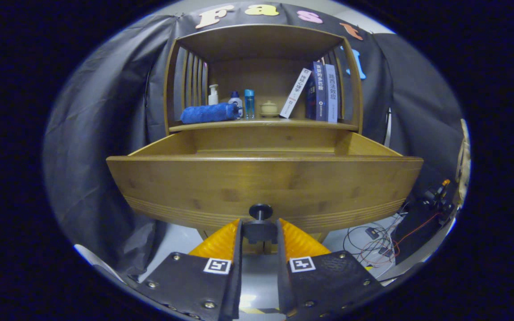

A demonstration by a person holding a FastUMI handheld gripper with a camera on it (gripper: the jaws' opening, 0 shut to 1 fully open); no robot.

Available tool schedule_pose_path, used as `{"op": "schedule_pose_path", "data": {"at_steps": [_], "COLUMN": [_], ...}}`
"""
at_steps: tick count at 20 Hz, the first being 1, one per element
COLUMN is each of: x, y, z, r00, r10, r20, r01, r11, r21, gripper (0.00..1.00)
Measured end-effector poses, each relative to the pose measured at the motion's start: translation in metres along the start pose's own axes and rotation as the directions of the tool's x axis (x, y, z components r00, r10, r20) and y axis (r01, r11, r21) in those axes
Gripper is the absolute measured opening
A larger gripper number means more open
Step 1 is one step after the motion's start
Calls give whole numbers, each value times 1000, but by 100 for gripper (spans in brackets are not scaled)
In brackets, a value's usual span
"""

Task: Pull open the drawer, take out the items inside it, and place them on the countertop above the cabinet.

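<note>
The wooden drawer (263, 180) stands pulled out toward me, and its front panel hides whatever lies inside. Its dark knob (260, 232) sits between my fingers, which press on it from both sides, so my gripper (260, 227) is shut on the knob. Above and behind the drawer runs the cabinet's countertop (263, 125), under a wooden hutch.
On the countertop lie a rolled blue towel (208, 113), a white pump bottle (213, 94), a blue bottle (249, 103), a small lidded pot (268, 109) and several books (321, 91). Cables and small devices (375, 243) lie on the floor at the lower right.
</note>
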State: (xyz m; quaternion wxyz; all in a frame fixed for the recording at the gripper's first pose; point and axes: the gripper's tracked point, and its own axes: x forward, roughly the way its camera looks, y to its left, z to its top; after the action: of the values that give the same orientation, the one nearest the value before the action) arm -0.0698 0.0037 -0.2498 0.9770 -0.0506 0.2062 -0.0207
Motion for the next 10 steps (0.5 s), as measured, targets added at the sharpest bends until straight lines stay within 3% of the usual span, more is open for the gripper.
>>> {"op": "schedule_pose_path", "data": {"at_steps": [4, 7, 10], "x": [-4, -21, -40], "y": [2, 1, 5], "z": [-3, 26, 70], "r00": [1000, 999, 991], "r10": [4, -19, -20], "r20": [-21, 51, 131], "r01": [-4, 19, 22], "r11": [1000, 1000, 1000], "r21": [-12, -7, -13], "gripper": [33, 45, 78]}}
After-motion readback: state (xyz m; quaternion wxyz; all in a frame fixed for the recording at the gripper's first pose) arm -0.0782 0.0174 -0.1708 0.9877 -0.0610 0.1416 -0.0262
